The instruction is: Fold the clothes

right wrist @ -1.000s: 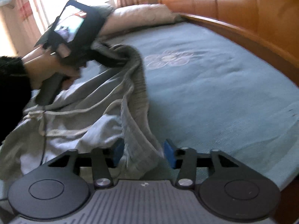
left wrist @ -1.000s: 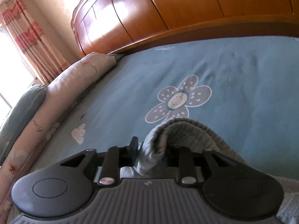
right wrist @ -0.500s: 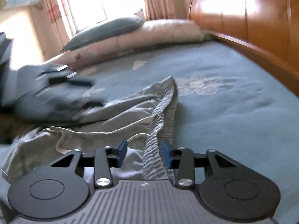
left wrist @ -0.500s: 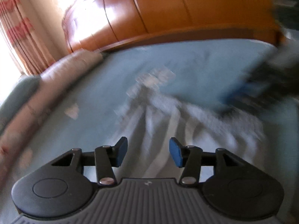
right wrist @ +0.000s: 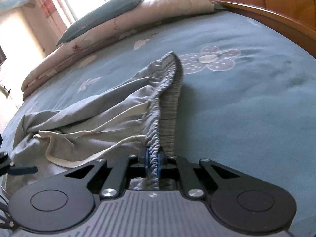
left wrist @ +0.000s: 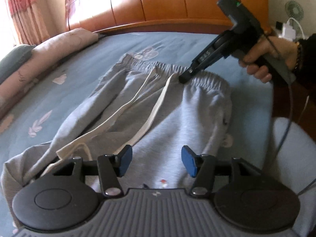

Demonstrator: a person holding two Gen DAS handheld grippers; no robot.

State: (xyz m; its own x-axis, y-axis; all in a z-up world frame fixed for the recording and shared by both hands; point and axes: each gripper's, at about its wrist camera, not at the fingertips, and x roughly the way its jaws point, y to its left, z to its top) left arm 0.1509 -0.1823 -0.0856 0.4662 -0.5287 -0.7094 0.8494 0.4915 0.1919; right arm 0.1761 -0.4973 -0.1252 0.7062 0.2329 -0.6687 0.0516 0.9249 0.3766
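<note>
Grey sweatpants with cream side stripes lie spread on the blue bedsheet, their elastic waistband at the far end. My left gripper is open and empty, hovering over the lower part of the pants. My right gripper is shut on the gathered waistband; it also shows in the left wrist view, pinching the waistband's middle. In the right wrist view the pants trail off to the left in folds.
A wooden headboard runs along the far side of the bed. A pink quilt roll and a grey-green pillow lie along the left. A fan and charger stand at the right, beyond the bed edge.
My left gripper let go of the waistband, opened and pulled back toward the pants' lower part. My right gripper closed on the waistband. The pants now lie flatter on the bed.
</note>
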